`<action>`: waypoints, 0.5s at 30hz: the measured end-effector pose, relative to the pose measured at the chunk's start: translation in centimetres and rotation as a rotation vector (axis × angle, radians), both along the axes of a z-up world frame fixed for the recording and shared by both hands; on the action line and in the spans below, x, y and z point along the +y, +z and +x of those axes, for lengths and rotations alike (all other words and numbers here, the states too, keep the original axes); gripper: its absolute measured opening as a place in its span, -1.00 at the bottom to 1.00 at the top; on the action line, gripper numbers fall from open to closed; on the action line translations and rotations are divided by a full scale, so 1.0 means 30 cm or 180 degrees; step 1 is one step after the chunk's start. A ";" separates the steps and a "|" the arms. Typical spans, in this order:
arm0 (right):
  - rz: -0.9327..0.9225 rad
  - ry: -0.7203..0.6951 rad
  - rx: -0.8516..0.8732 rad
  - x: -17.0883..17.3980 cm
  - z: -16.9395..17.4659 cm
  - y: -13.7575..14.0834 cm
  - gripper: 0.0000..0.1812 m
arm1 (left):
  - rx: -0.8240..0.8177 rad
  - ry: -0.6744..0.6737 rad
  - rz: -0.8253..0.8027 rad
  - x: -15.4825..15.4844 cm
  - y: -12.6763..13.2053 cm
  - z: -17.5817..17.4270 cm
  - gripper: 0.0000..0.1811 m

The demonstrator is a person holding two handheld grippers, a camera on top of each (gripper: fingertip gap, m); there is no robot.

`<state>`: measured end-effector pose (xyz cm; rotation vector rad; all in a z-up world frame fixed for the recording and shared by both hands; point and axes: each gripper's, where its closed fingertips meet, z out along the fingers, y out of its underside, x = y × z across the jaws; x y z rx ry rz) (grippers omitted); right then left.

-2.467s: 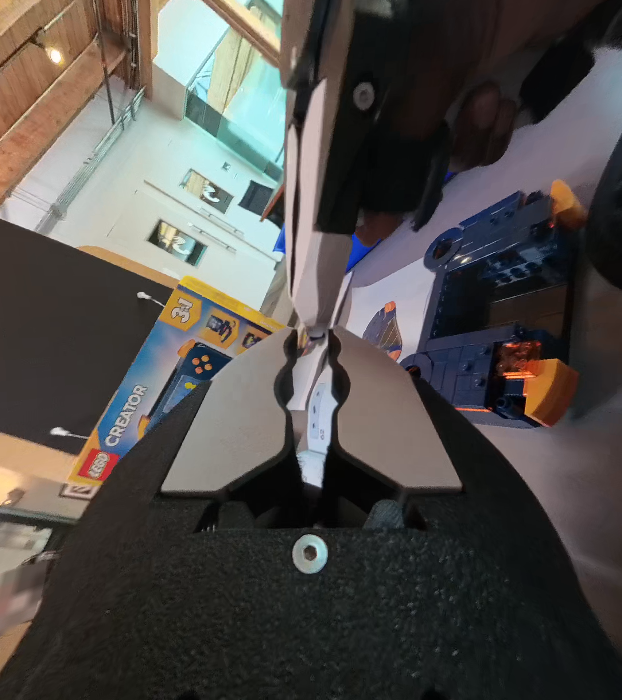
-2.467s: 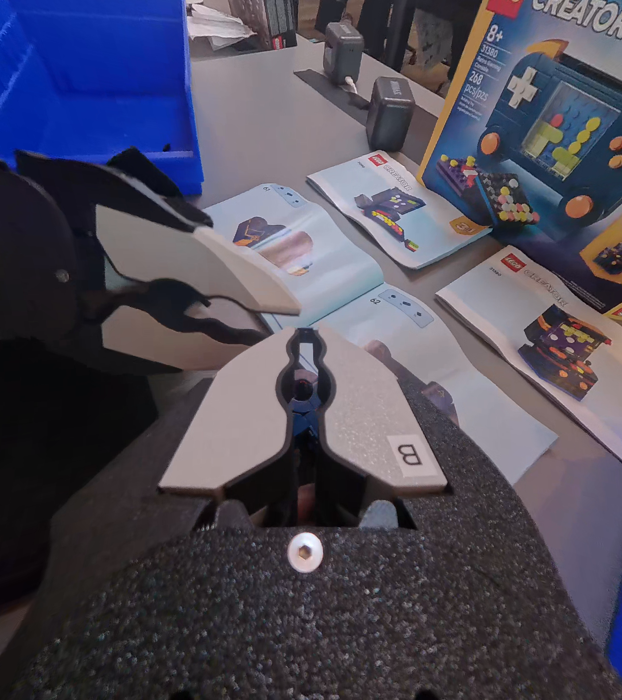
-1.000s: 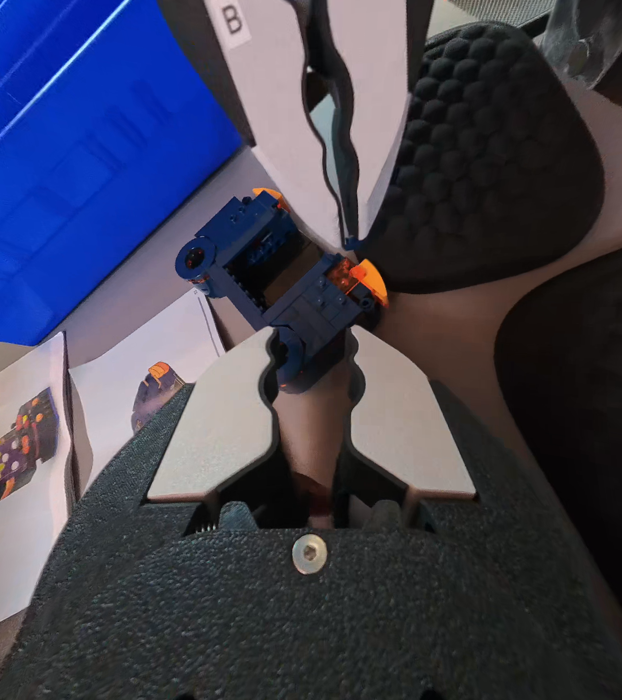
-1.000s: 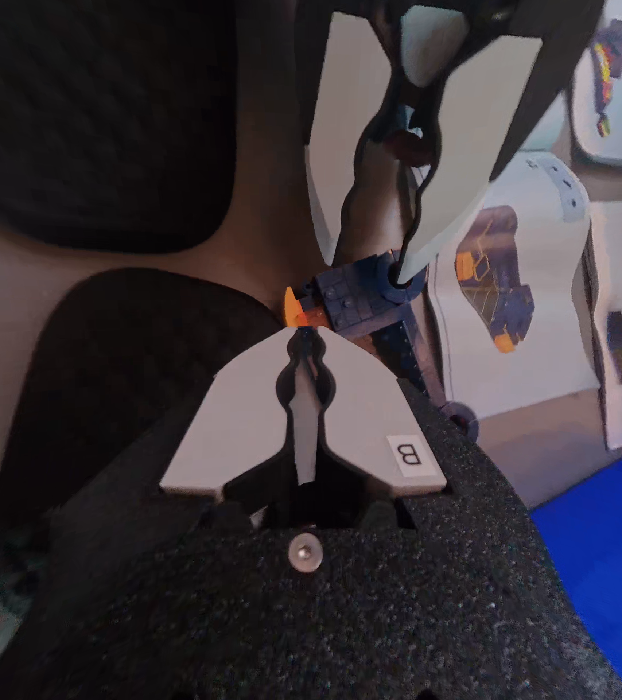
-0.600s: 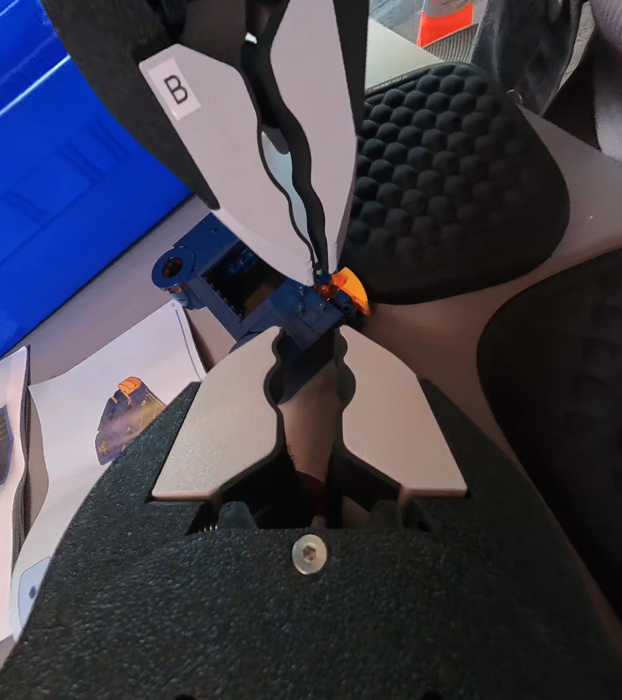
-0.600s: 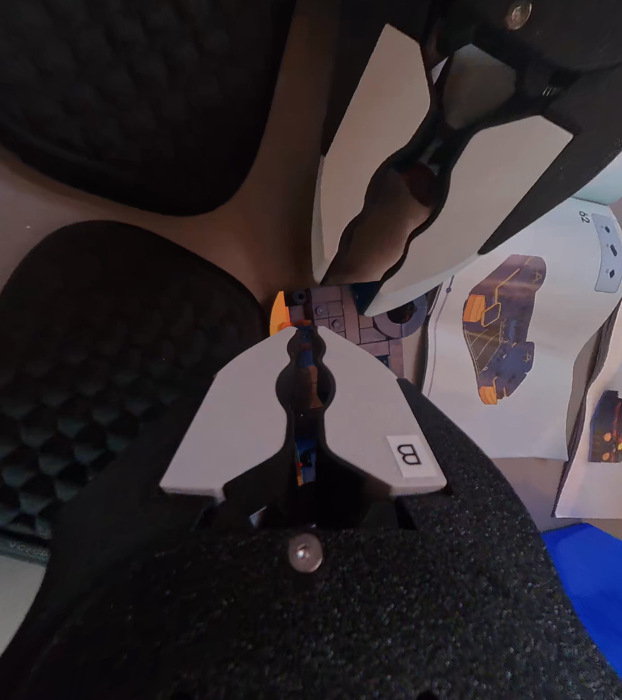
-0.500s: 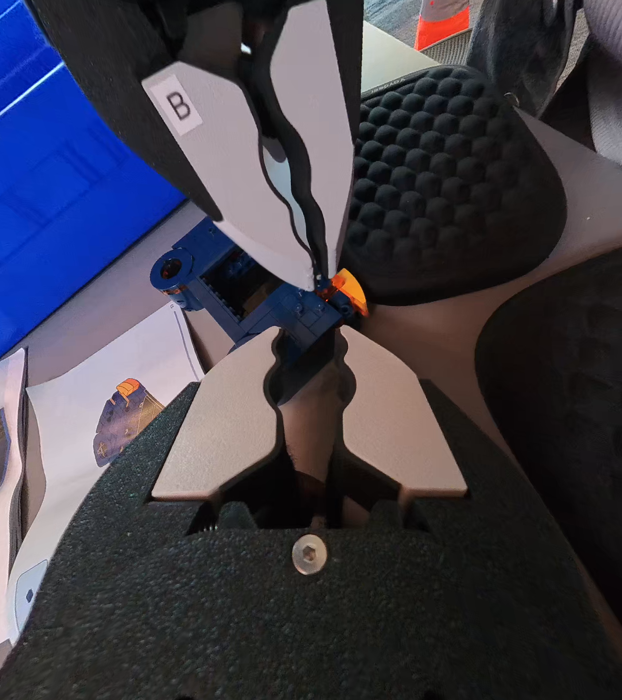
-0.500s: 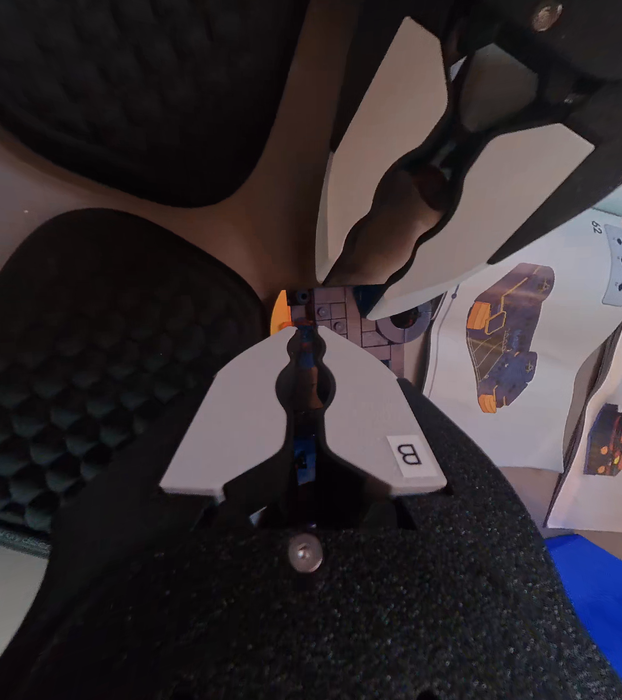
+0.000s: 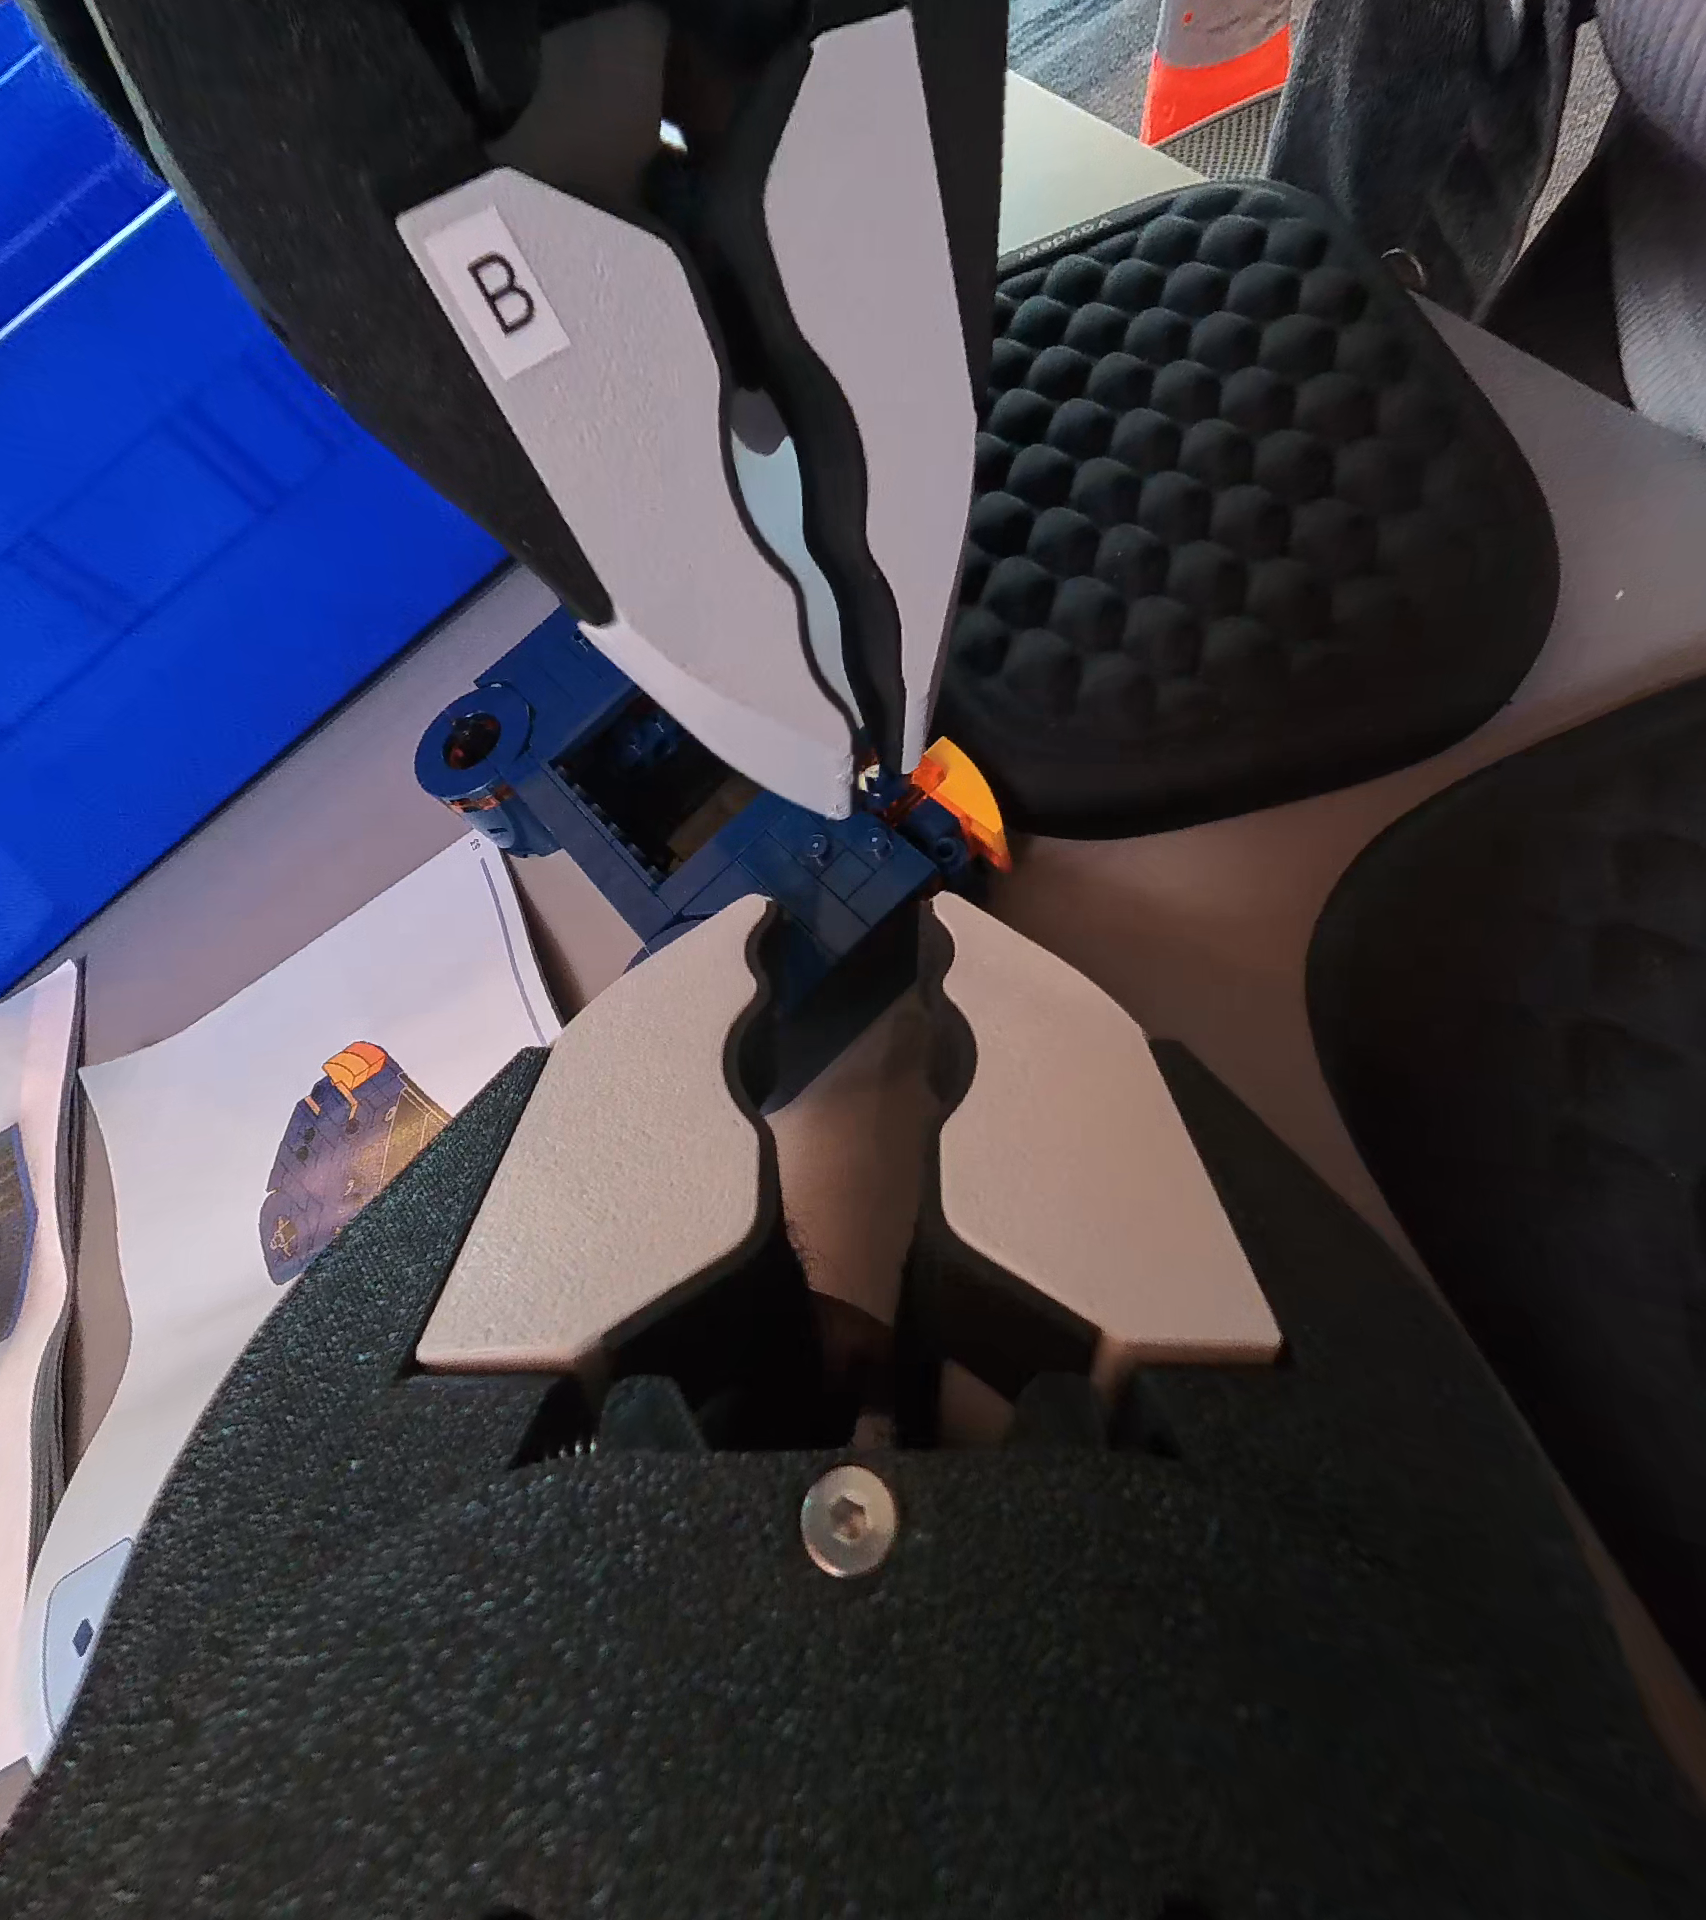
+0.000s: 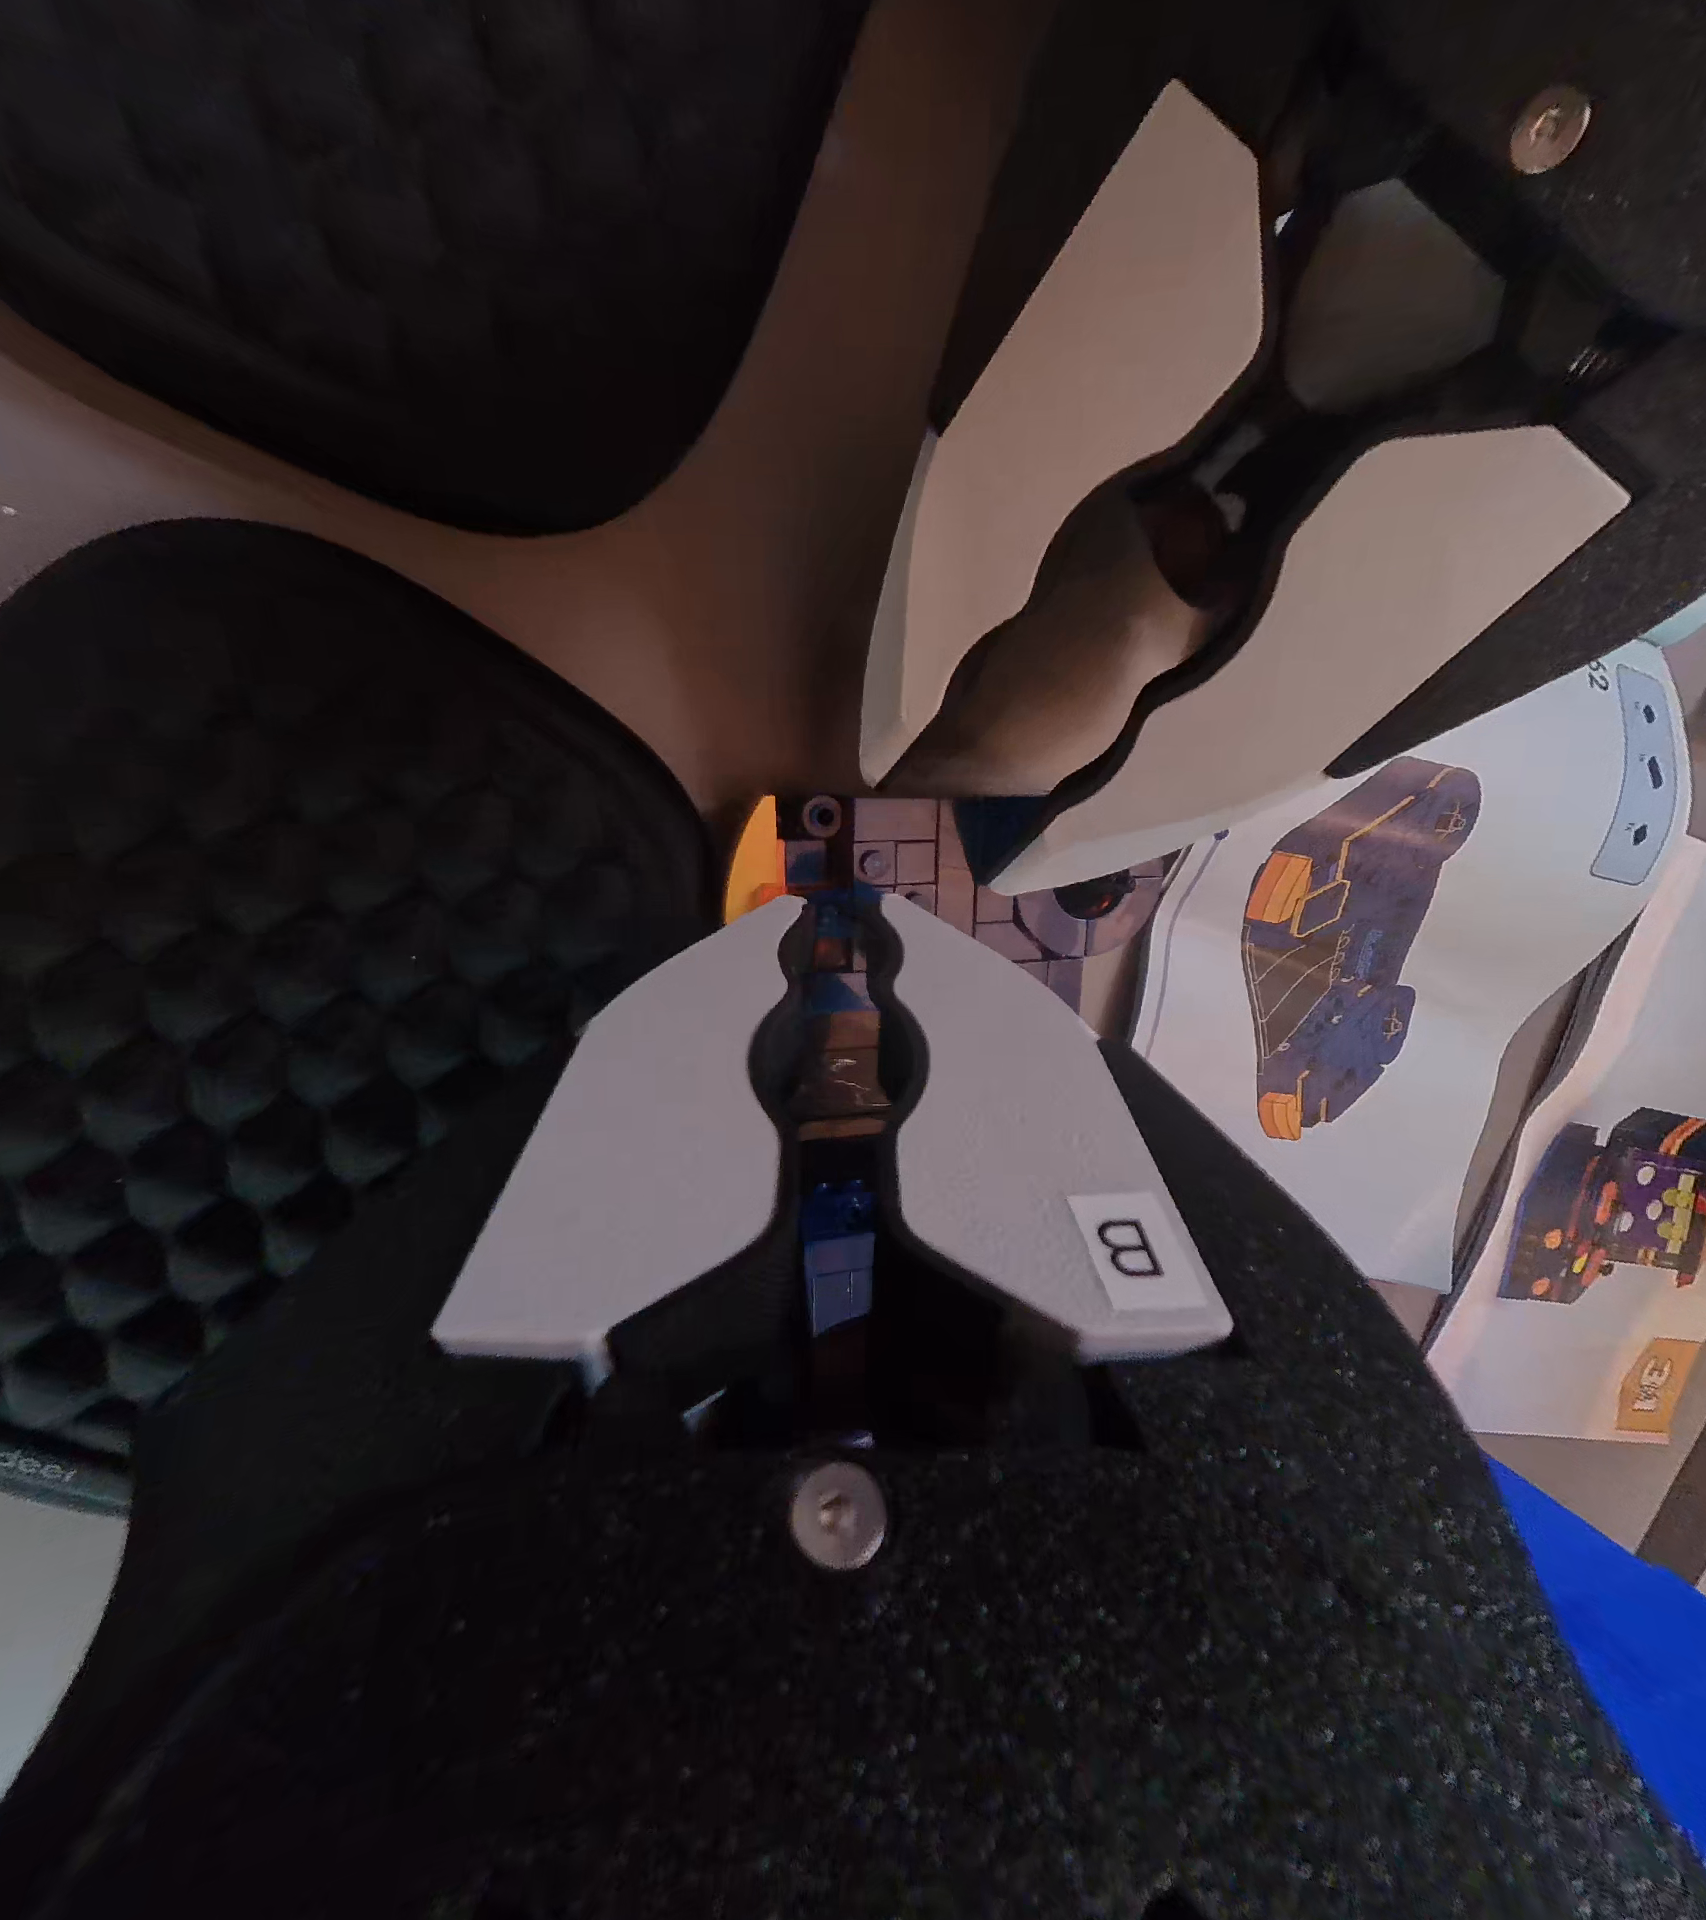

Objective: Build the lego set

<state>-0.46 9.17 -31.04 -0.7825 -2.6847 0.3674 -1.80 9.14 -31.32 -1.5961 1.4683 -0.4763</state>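
**A:** Item: dark-blue lego model [image 9: 724, 831], part-built; it sat at the centre of the left wrist view on the grey table [image 9: 1192, 935], between two black dimpled pads [image 9: 1223, 499]; we logged a round ring at its left end, a dark recess mid-body and an orange curved piece [image 9: 963, 795] at its right end.

**B:** Grip, left gripper [image 9: 844, 925]: narrow gap, the model's near corner lay between the tips; whether it truly clamped, we could not tell.

**A:** Right gripper [image 9: 875, 764]: it came down from the top of the frame, tips nearly together at the orange end; a tiny blue piece seemed pinched there; we judged it so, not certain.

**B:** Handling note: we reckoned the step was seating that piece; press straight down onto the studs, keep the left grip steady so the model does not tip.

**A:** Nearby: open instruction booklets [image 10: 1348, 987] at the right of the right wrist view; a blue bin [image 9: 101, 520] at upper left of the left one.
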 end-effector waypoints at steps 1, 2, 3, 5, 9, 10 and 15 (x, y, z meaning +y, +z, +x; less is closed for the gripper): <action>0.0006 -0.0002 0.0009 0.000 0.000 0.000 -0.90 | -0.0003 0.0001 0.0000 0.000 0.000 0.000 -0.73; 0.0009 -0.0007 0.0015 0.001 0.000 0.000 -0.89 | -0.0005 -0.0001 0.0001 0.000 0.000 0.000 -0.73; 0.0007 -0.0020 0.0018 0.002 0.000 0.001 -0.89 | -0.0007 -0.0001 0.0004 0.000 0.000 0.000 -0.73; 0.0003 -0.0043 0.0014 0.004 -0.001 0.001 -0.88 | -0.0009 -0.0003 0.0007 0.000 0.000 0.000 -0.73; -0.0016 -0.0098 -0.0007 0.008 -0.003 0.003 -0.85 | -0.0010 -0.0001 0.0011 0.000 0.000 0.000 -0.74; -0.0022 -0.0112 -0.0012 0.009 -0.004 0.003 -0.85 | -0.0011 0.0000 0.0012 0.001 0.000 0.000 -0.74; -0.0032 -0.0179 -0.0004 0.011 -0.008 0.004 -0.81 | -0.0008 -0.0001 0.0017 0.001 0.000 0.000 -0.74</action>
